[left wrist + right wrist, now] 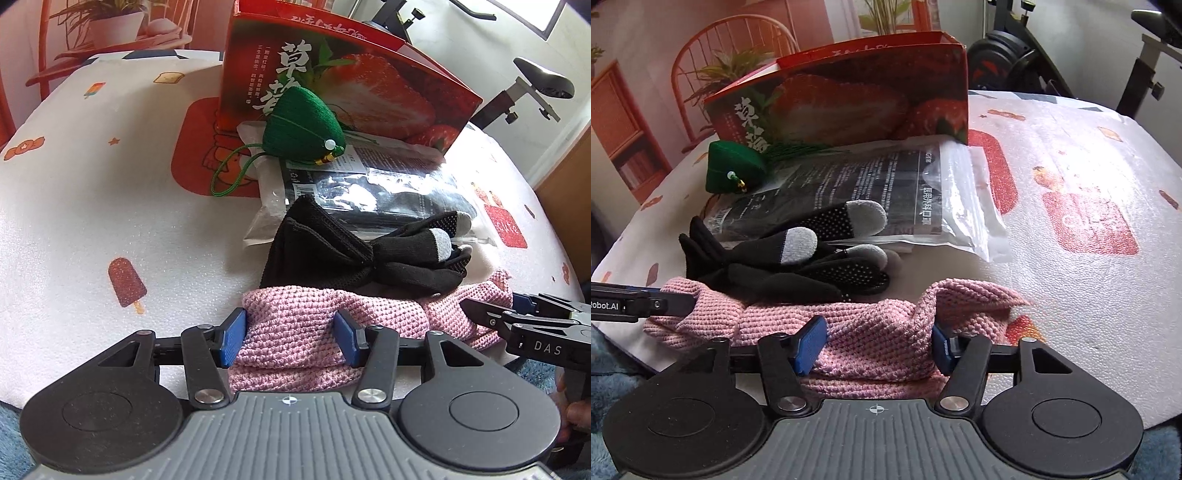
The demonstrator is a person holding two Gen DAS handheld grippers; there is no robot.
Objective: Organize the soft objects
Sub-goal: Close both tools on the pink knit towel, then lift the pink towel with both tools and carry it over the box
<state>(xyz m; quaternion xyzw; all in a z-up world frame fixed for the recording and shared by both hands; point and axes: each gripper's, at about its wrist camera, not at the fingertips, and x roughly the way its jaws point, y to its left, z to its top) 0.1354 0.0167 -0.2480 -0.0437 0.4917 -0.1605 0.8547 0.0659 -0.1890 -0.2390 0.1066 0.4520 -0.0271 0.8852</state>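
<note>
Holding the pink knitted cloth at both ends. My left gripper has its blue pads pressed into a bunched fold at the near edge; jaws about half spread, filled with knit. My right gripper does the same further along the same cloth, pads sunk into the folds. In the left view the right gripper's black fingers show at the cloth's far end.

Handling, as I judge it: light, loose open knit, very soft, no stiffness at all. It sags and bunches between the two grips and will drape wherever unsupported. Not fragile, but loops could snag on a pad edge. Best taken at the edges or corners, well apart, so it can be stretched flat or folded; a middle pinch only makes a lump.

Touching its far side lies a pair of black gloves with grey fingertips, crumpled, one cuff resting partly on the pink knit. Lifting the cloth may drag them.

Beyond them: a clear plastic packet of dark items, flat, likely slippery. A green stuffed charm with a cord sits on its far end, against a red strawberry box standing open.

Surface: table covered in a white textured sheet printed with ice lollies and red patches. Some grip, I think.

Room: orange wall mural with chair and plants; exercise bike behind; blue fluffy fabric below the table edge.
</note>
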